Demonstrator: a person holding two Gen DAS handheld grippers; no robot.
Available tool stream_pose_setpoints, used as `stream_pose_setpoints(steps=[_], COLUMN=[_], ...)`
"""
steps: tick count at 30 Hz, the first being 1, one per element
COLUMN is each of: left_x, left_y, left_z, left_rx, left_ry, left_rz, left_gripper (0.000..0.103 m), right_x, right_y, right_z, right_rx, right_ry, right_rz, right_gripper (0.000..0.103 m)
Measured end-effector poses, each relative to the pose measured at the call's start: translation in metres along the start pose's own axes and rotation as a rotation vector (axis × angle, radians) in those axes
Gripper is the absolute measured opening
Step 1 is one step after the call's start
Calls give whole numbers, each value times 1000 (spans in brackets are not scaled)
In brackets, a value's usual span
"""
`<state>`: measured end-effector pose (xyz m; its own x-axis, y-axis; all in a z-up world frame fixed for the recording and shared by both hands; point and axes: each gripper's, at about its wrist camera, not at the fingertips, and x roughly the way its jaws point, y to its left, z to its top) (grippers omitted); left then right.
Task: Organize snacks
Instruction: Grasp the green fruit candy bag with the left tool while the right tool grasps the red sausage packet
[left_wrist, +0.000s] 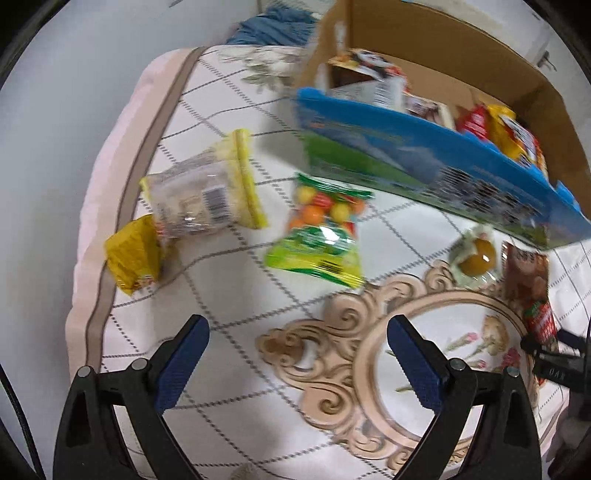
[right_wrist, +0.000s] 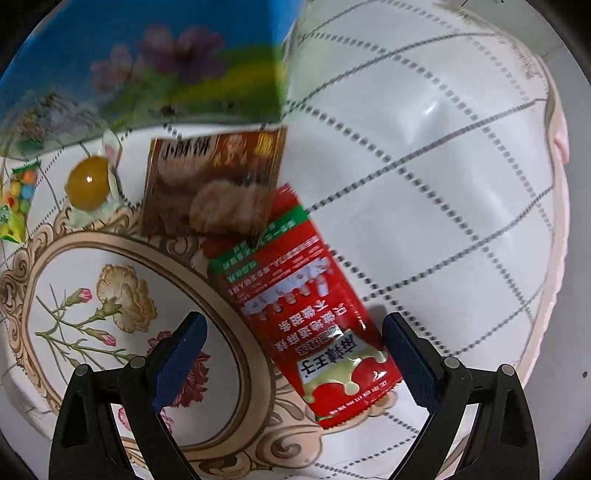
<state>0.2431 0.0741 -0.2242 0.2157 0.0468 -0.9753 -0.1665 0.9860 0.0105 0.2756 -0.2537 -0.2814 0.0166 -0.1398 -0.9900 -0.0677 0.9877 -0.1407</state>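
Left tool (left_wrist: 297, 334) hangs wide apart over the bench (left_wrist: 229, 295), nothing between its blue pads. Right tool (right_wrist: 293, 330) also wide; the near end of a red sachet (right_wrist: 314, 317) lies between its fingers on the cloth, no visible contact with either pad.

Bench surface: white glossy cloth with a grey dashed grid, a tan scrolled oval frame (left_wrist: 369, 369) printed near, flowers inside it, pink border with a brown stripe along the left edge. In the right wrist view the cloth falls off to the right onto a pale floor.

Mid distance in the left wrist view: yellow packet (left_wrist: 133, 254) far left near the cloth edge, touching a clear bag with yellow trim (left_wrist: 207, 188) just beyond it. Green candy bag with coloured balls (left_wrist: 321, 229) near centre. Small clear-wrapped amber sweet (left_wrist: 476, 254) to the right, beside a brown snack packet (left_wrist: 524, 277). The red sachet's far end is tucked under the brown packet.

Above these, a blurred blue-and-green flat box (left_wrist: 424, 162) sits tilted, off the cloth; what supports it is not visible. Behind it an open cardboard box (left_wrist: 461, 55) at the far right holds several packets, red and yellow ones visible.

Far: blue fabric (left_wrist: 273, 26) past the bench's far edge, white wall or floor at left.
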Motion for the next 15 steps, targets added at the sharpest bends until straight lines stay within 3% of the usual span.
stream_pose_setpoints(steps=[1, 3, 5, 10, 15], left_x=[0, 0, 1, 10, 40], left_y=[6, 15, 21, 22, -4], left_z=[2, 8, 15, 42, 70], left_rx=[-16, -37, -53, -61, 43], left_ry=[2, 3, 9, 48, 123], left_rz=[-1, -2, -8, -36, -19], left_gripper=[99, 99, 99, 99, 99], right_x=[-1, -4, -7, -14, -11], right_y=[3, 7, 10, 14, 1], right_z=[-3, -7, -13, -17, -7], right_rx=[-2, 8, 48, 121, 208], right_ry=[-5, -8, 8, 46, 77], right_rz=[-5, 13, 95, 268, 321], right_gripper=[94, 78, 73, 73, 74])
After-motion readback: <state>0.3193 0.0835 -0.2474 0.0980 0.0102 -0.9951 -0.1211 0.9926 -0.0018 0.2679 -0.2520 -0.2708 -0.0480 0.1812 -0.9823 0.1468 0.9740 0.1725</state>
